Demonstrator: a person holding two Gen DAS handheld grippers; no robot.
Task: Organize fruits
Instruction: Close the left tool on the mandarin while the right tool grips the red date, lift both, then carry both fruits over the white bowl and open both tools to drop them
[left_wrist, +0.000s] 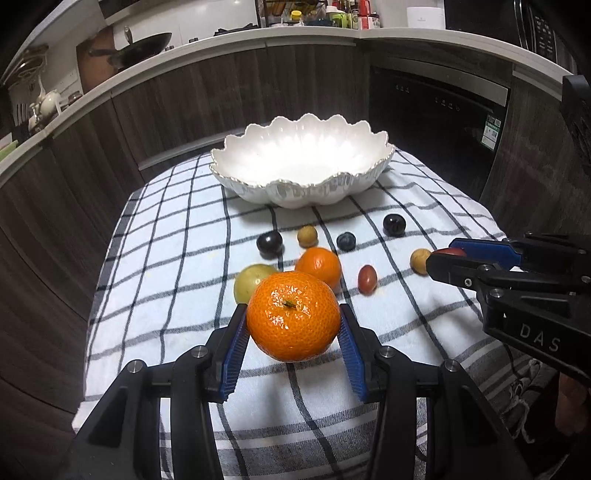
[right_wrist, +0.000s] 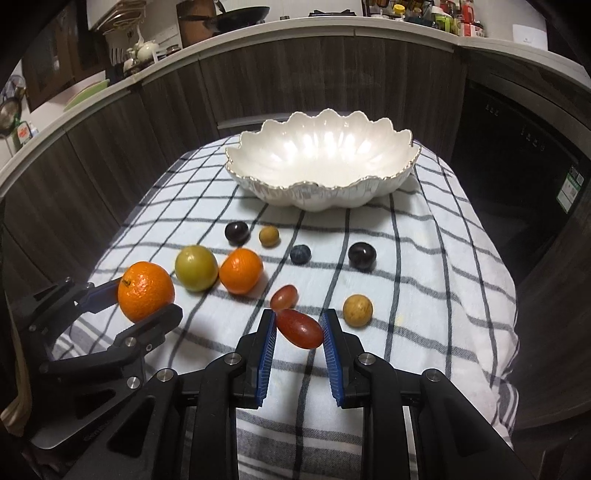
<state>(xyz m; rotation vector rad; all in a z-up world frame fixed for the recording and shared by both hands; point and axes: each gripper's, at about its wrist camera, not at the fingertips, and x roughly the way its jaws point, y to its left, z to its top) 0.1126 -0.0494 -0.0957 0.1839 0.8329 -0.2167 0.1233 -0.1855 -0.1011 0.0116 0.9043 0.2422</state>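
Note:
My left gripper (left_wrist: 293, 317) is shut on a large mandarin (left_wrist: 293, 316), held above the checked cloth; the same mandarin (right_wrist: 146, 290) shows at the left of the right wrist view. My right gripper (right_wrist: 298, 325) is shut on a red grape (right_wrist: 300, 328), also lifted off the cloth. In the left wrist view the right gripper (left_wrist: 448, 256) appears at the right edge with the grape (left_wrist: 453, 252) barely showing. A white scalloped bowl (left_wrist: 236, 157) (right_wrist: 240, 155) stands empty at the far end of the cloth. Loose fruit lies between: a second mandarin (right_wrist: 241, 270), a green fruit (right_wrist: 196, 268), another red grape (right_wrist: 283, 297).
More small fruit lies on the cloth: two dark plums (right_wrist: 236, 232) (right_wrist: 362, 255), a blueberry (right_wrist: 300, 254), two tan round fruits (right_wrist: 268, 236) (right_wrist: 357, 310). Dark cabinets and a counter with a wok (left_wrist: 146, 46) curve behind the covered table (left_wrist: 147, 258).

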